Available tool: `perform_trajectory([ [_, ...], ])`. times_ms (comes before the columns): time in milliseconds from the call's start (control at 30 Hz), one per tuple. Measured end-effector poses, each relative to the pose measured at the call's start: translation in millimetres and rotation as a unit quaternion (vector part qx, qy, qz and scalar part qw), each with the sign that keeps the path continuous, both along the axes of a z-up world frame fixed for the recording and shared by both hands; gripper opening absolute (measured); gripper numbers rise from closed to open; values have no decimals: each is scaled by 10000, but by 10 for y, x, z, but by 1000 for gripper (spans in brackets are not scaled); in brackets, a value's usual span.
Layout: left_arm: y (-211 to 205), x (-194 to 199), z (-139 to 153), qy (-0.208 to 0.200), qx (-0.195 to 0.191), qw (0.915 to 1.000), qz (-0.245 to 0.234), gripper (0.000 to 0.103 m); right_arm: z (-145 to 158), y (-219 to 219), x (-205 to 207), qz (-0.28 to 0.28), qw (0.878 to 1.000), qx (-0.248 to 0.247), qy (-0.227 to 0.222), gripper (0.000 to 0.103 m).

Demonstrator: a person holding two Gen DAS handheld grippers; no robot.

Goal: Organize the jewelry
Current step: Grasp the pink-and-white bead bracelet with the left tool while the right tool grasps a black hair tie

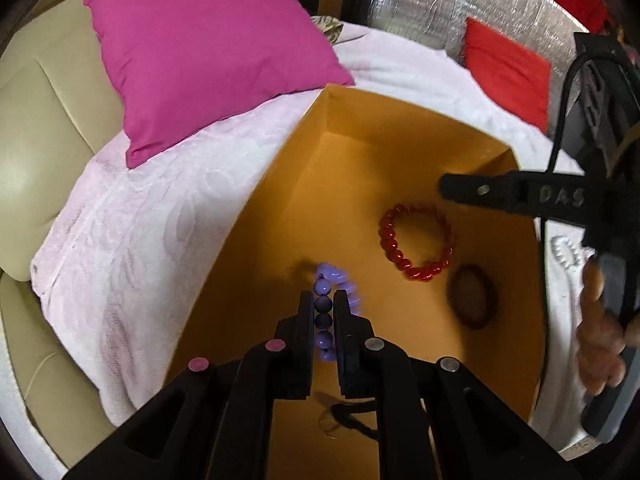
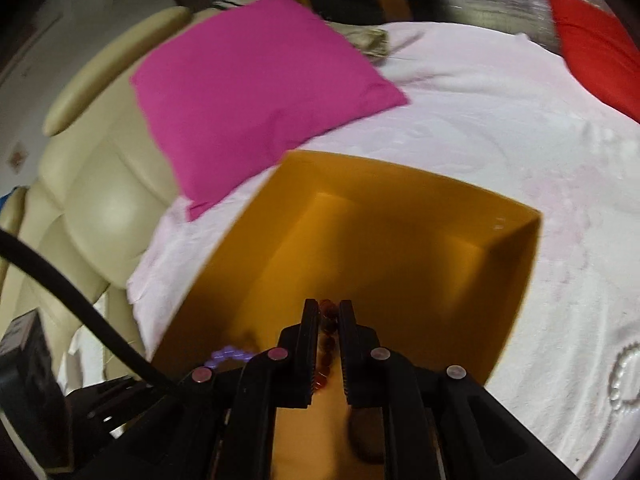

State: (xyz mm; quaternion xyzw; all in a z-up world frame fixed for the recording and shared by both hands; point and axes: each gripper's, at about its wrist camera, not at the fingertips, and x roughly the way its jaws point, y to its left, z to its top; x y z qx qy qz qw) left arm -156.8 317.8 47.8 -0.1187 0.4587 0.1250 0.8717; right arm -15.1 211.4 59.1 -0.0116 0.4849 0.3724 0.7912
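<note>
An open orange box [image 1: 400, 128] lies on a pale pink blanket. My left gripper [image 1: 323, 300] is shut on a purple bead bracelet [image 1: 323, 286] and holds it over the box floor. A red bead bracelet [image 1: 416, 236] hangs in the box; the right gripper's finger [image 1: 480, 192] reaches over it from the right. A blurred brown bracelet [image 1: 474, 296] lies beside it. In the right wrist view my right gripper [image 2: 329, 308] is shut on the red bracelet [image 2: 326, 344] inside the box [image 2: 400, 184]. The purple bracelet [image 2: 230, 354] shows at lower left. A pearl bracelet [image 2: 624, 376] lies on the blanket outside the box; it also shows in the left wrist view [image 1: 564, 250].
A magenta cushion [image 1: 200, 48] lies on the blanket [image 1: 140, 240] behind the box, a red cushion [image 1: 508, 64] at the far right. A beige padded headboard [image 2: 92, 200] borders the left side. A black cable [image 2: 80, 300] crosses the lower left of the right wrist view.
</note>
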Motion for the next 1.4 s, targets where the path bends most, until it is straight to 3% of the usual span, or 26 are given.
perform_trajectory([
  [67, -33, 1, 39, 10, 138, 9999, 4, 13, 7, -93, 68, -156, 9998, -8, 92, 21],
  [133, -95, -12, 118, -33, 296, 9995, 48, 31, 99, -245, 73, -282, 9994, 202, 76, 30],
  [267, -284, -48, 374, -327, 490, 9983, -49, 41, 336, -673, -15, -467, 9972, 561, -136, 31],
  [433, -750, -50, 763, -751, 716, 9940, -357, 62, 625, -1358, -175, -778, 9937, 713, -373, 31],
  [733, -1790, 137, 1184, -1143, 1058, 9832, -949, 75, 746, -3235, -319, -1941, 9761, 735, -645, 31],
  [933, -2492, 465, 1110, -1162, 1179, 9779, -1280, 75, 508, -4437, -289, -2999, 9477, 997, -450, 31],
  [1067, -2902, 632, 930, -1222, 1210, 9732, -1529, 75, 338, -4843, -128, -3312, 9369, 1116, -12, 31],
  [1200, -3235, 785, 679, -1166, 1176, 9695, -1806, 75, 249, -4993, 7, -3352, 9323, 1343, 216, 31],
  [1400, -3468, 931, 356, -1205, 1101, 9616, -2207, 75, 31, -4831, 249, -3033, 9365, 1674, 541, 31],
])
